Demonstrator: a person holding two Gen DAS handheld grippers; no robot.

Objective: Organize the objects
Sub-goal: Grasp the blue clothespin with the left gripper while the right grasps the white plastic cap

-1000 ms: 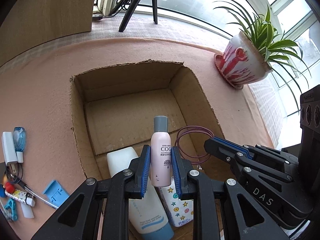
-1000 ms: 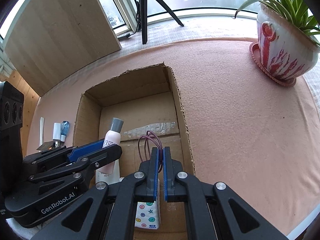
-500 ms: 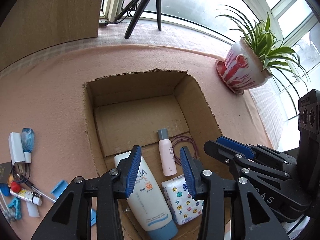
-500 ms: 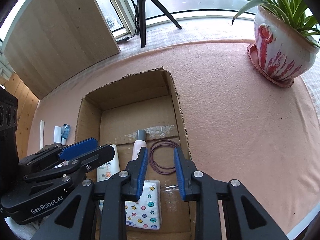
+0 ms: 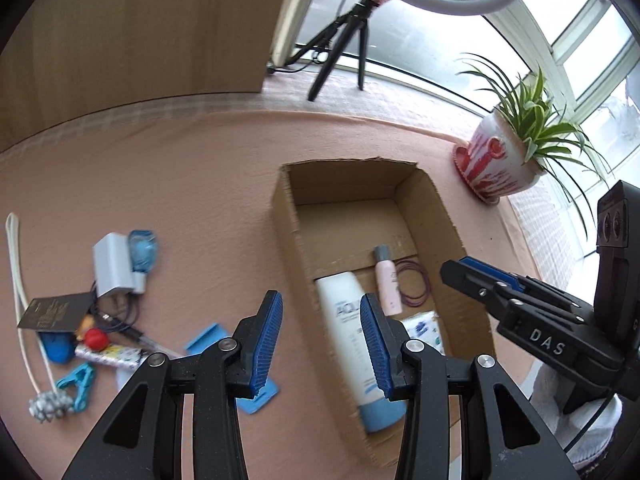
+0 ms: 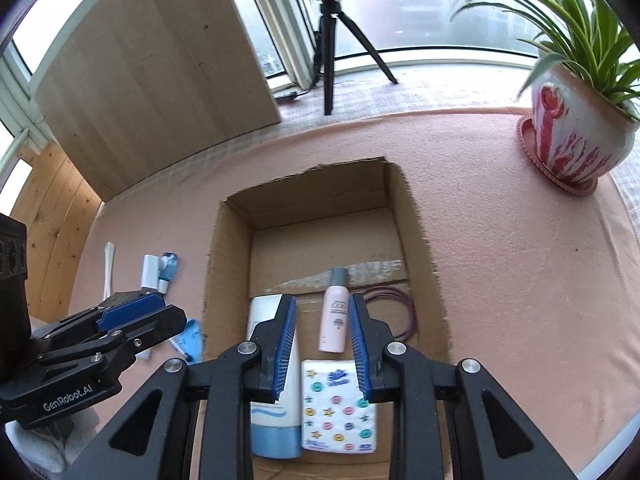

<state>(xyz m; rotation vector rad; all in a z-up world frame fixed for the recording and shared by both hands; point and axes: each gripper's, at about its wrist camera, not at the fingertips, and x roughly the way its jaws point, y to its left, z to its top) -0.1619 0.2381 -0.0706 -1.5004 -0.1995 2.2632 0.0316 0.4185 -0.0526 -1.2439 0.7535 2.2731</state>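
1. Over the near wall of the cardboard box [image 5: 288,240] the left tongs [image 5: 320,344] are held spread and empty; the right tongs [image 6: 322,346] are likewise spread with nothing between the pads, above the box's near half.
2. Already laid flat in the box are a white sunscreen tube [image 6: 276,400], a pink lotion bottle [image 6: 334,316], a tissue pack [image 6: 340,408] and purple hair ties [image 6: 404,316].
3. Loose items are left toward the counter's left edge: a white charger [image 5: 112,266], a blue clip [image 5: 78,384], a red ball [image 5: 94,338], a black card [image 5: 56,312] and a white cord [image 5: 18,280].
4. The next pick is probably best made by the left tongs, which are nearer the pile.
5. A single item at the pile's edge should be chosen, since the things are tangled and touching.
6. The pads should be closed across a narrow side.
7. The box's empty far half should be used for placing.
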